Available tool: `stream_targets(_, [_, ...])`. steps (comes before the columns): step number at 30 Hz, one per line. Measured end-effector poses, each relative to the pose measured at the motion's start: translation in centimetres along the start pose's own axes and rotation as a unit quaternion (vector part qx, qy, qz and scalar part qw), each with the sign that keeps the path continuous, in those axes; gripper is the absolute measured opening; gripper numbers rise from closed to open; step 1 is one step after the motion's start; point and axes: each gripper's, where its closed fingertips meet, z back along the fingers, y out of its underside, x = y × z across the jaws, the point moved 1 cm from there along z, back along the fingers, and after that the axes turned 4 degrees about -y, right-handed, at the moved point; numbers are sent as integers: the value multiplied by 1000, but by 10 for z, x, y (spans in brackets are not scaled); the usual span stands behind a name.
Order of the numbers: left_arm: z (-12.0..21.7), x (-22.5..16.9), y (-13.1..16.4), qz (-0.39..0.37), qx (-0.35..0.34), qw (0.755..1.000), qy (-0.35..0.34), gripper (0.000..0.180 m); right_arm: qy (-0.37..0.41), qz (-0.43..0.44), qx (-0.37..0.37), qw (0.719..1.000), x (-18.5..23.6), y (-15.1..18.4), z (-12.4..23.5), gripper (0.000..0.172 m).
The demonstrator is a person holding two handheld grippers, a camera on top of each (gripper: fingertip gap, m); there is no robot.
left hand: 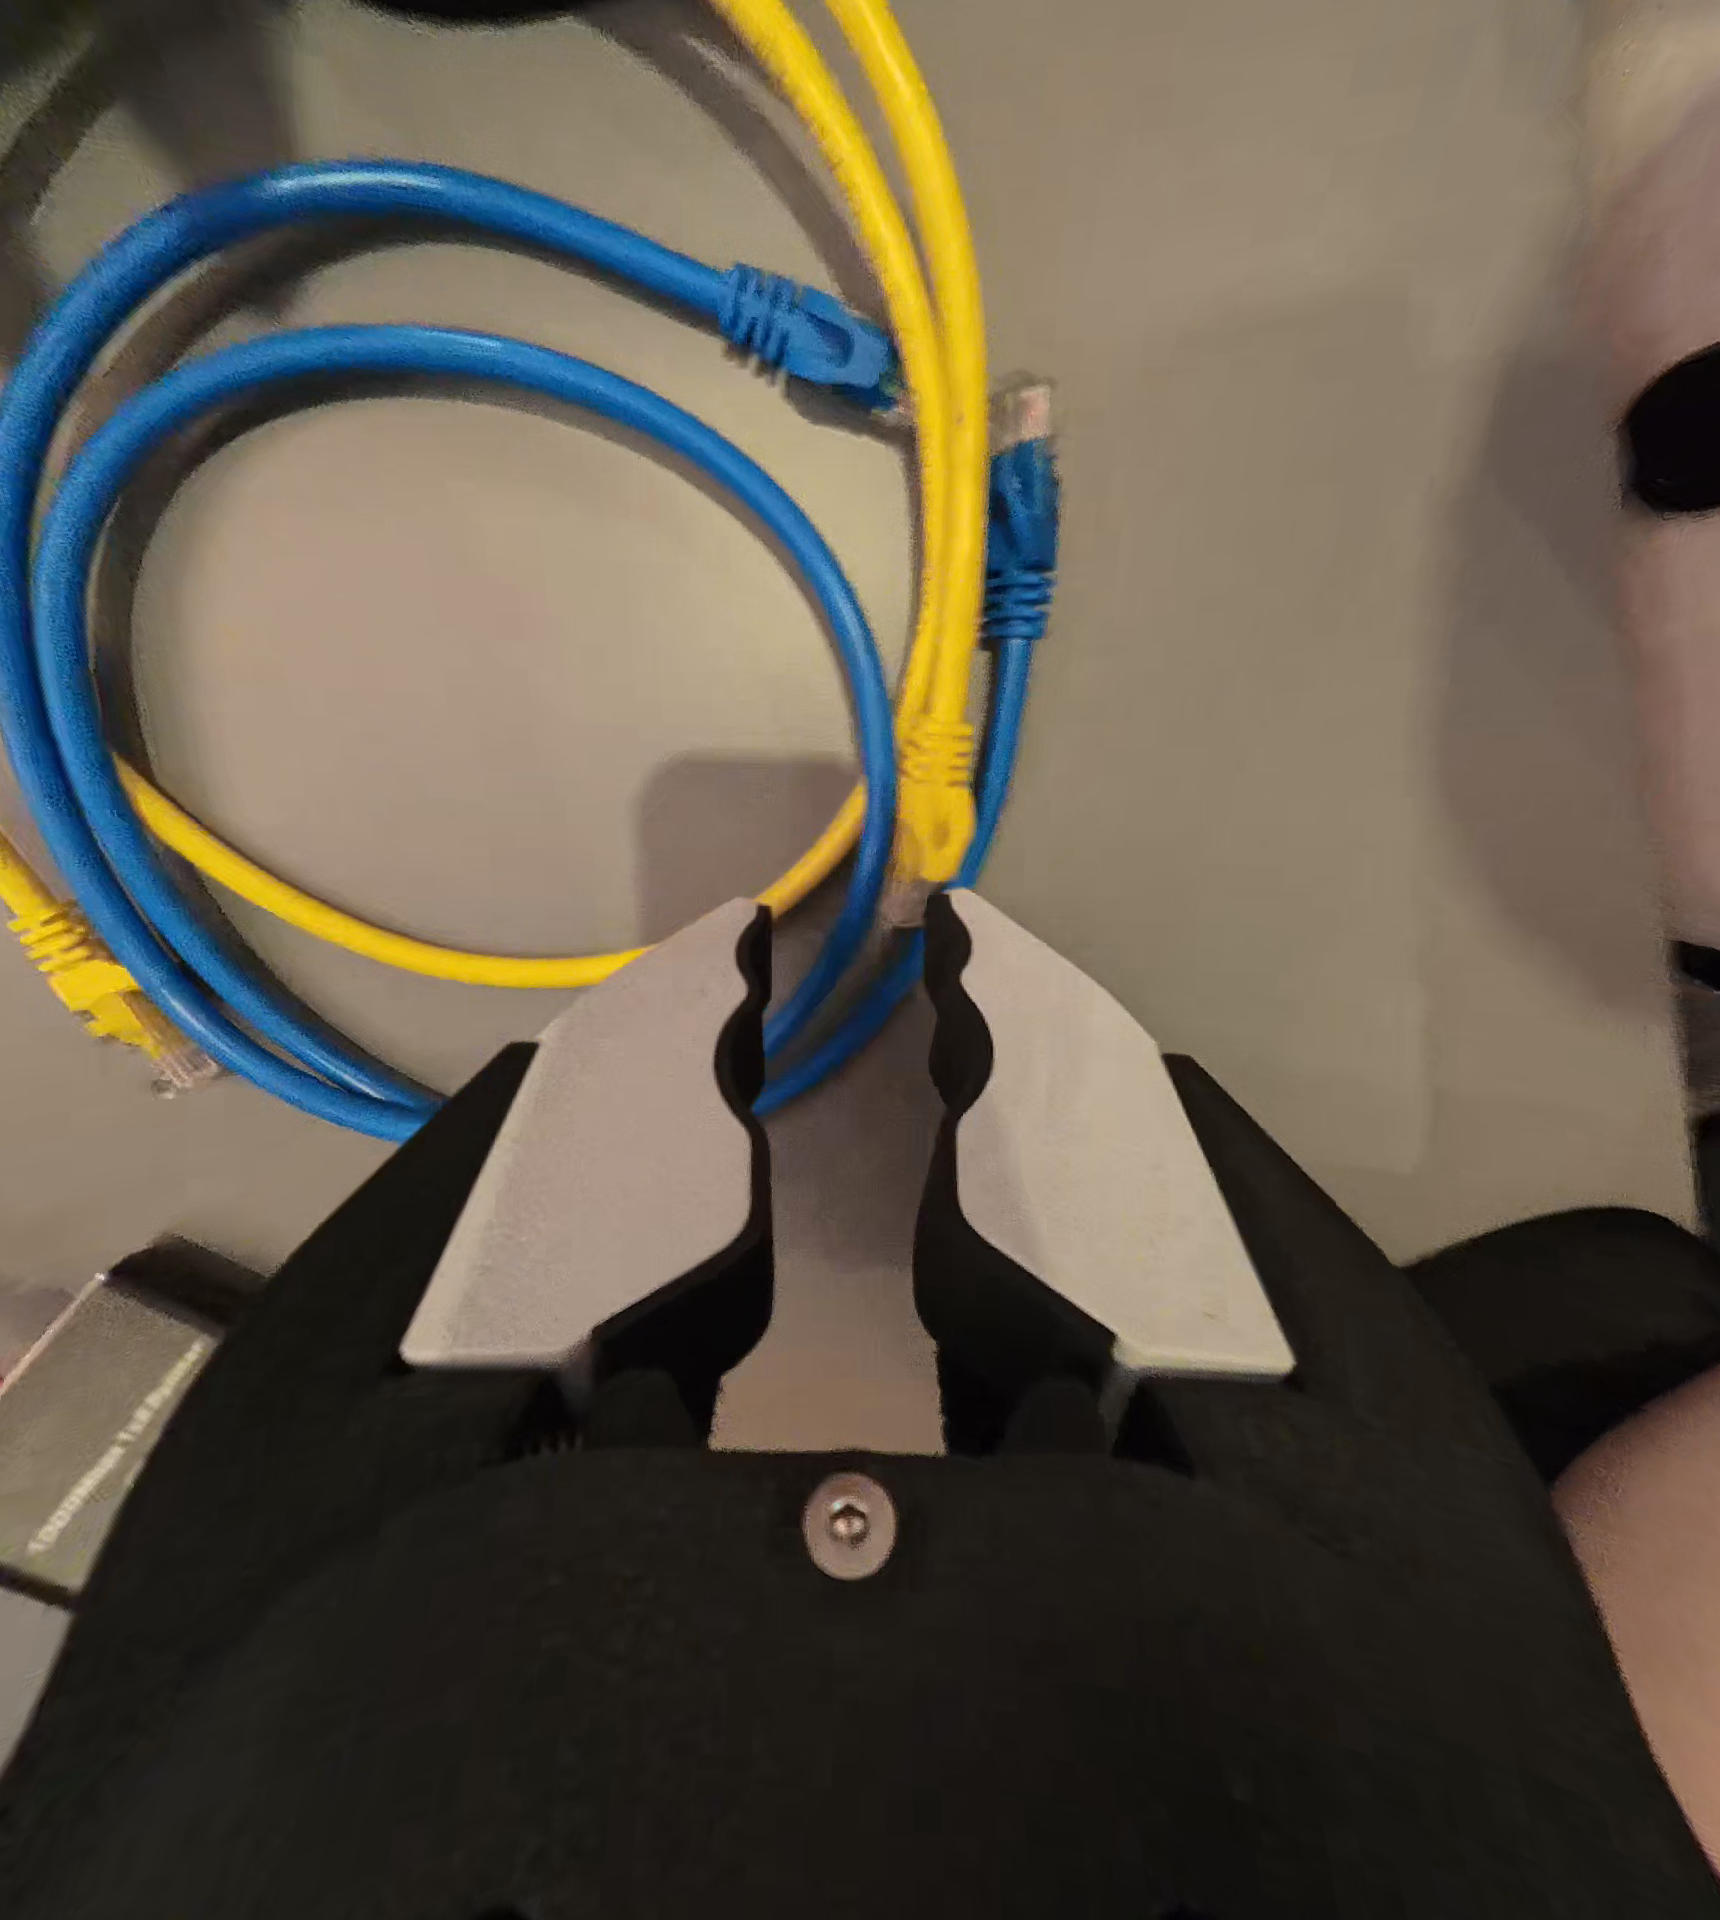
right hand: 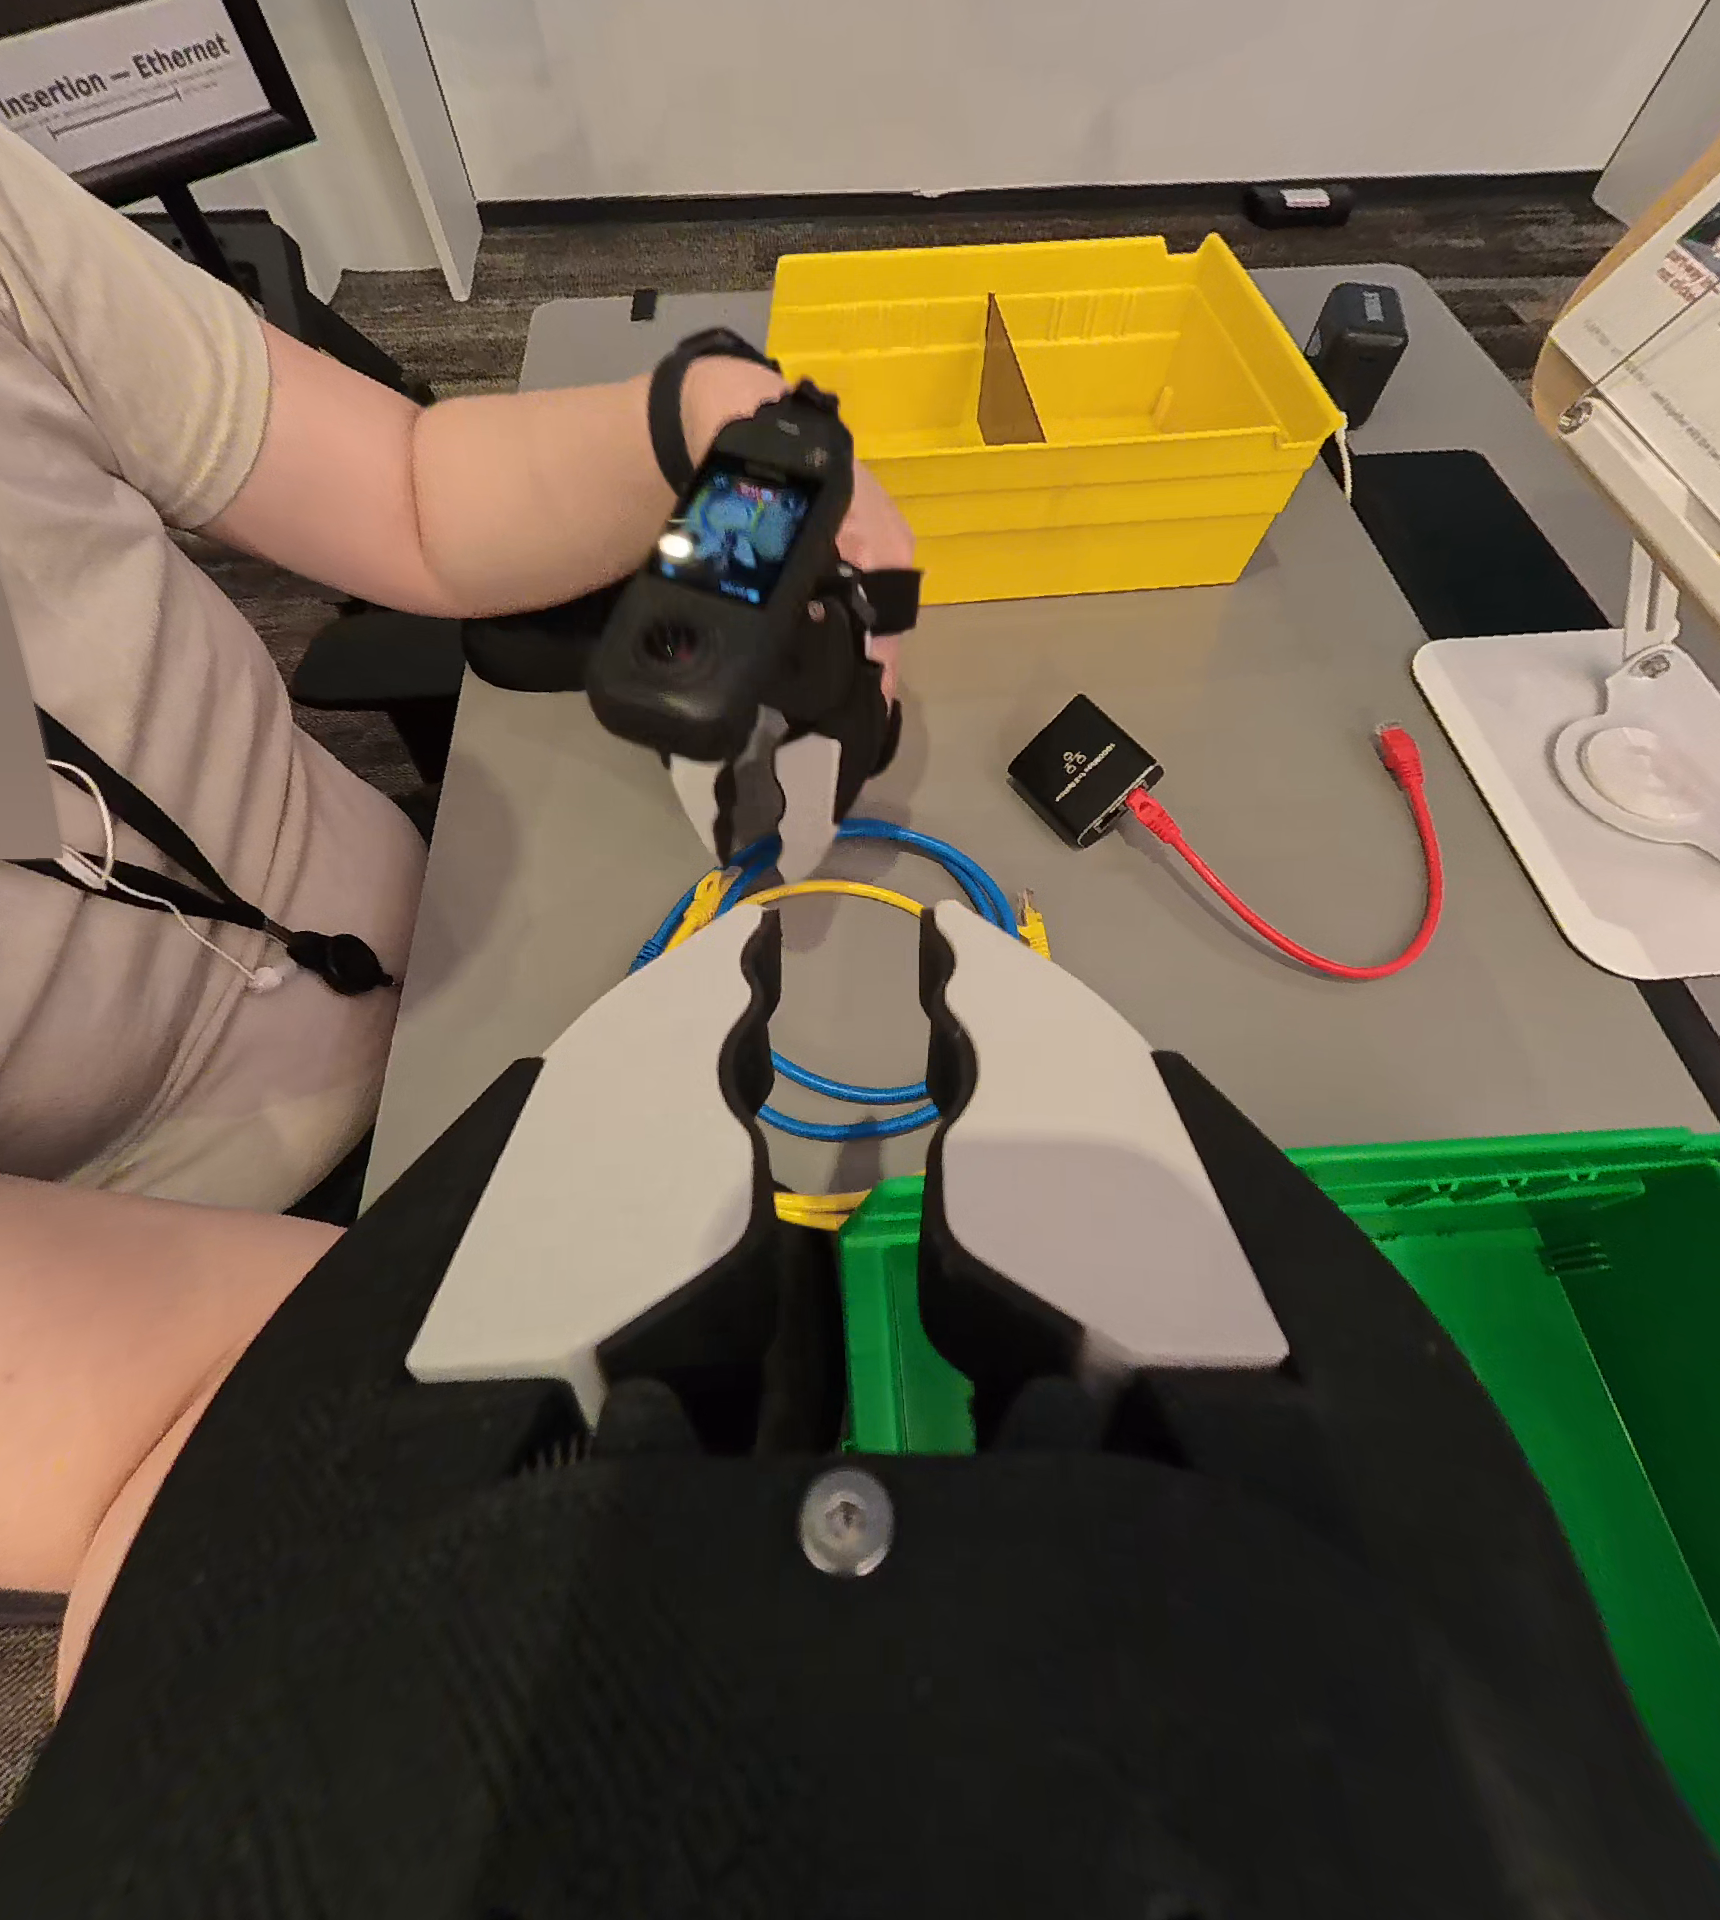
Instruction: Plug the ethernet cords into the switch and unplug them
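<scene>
Left wrist view: cords coiled on table

Left gripper: jaws spread, nothing pinched, above the yellow cord plug and blue cord loops on the grey table
Right gripper: jaws spread, bare
Switch: black, well apart from the coils, red cord plugged in
Green bin: near edge

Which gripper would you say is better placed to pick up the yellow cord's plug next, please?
Left, probably. The left gripper hangs open right over the cord coils, its fingertips just short of a yellow plug. The right gripper is open too, but sits farther back, above the green bin.
</scene>
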Motion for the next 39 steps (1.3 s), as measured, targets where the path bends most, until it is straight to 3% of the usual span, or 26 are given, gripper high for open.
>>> stream_targets(5, [-9, 1, 9, 10, 22, 1000, 19, 13, -9, 9, 1, 1000, 3, -1, -1, 26])
stream_targets(11, [-13, 10, 25, 20, 74, 997, -28, 21, -25, 17, 0, 1000, 6, -2, -5, 26])
stream_targets(18, [-3, 3, 19, 5, 53, 999, -5, 11, -30, 27, -2, 999, 12, -2, -3, 26])
stream_targets(24, [61, 10, 3, 63, -76, 995, -32, 7, -42, 72, -33, 996, 22, -14, 1, 26])
stream_targets(28, [122, 35, 0, 135, -199, 963, -117, 5, -34, 92, -30, 995, 16, -26, -13, 26])
stream_targets(34, [185, 40, 16, 155, -268, 924, -226, 5, -44, 112, -17, 993, -10, -38, -57, 26])
stream_targets(39, [231, 37, 18, 166, -338, 880, -288, 5, -30, 72, -26, 997, -46, -46, -98, 27])
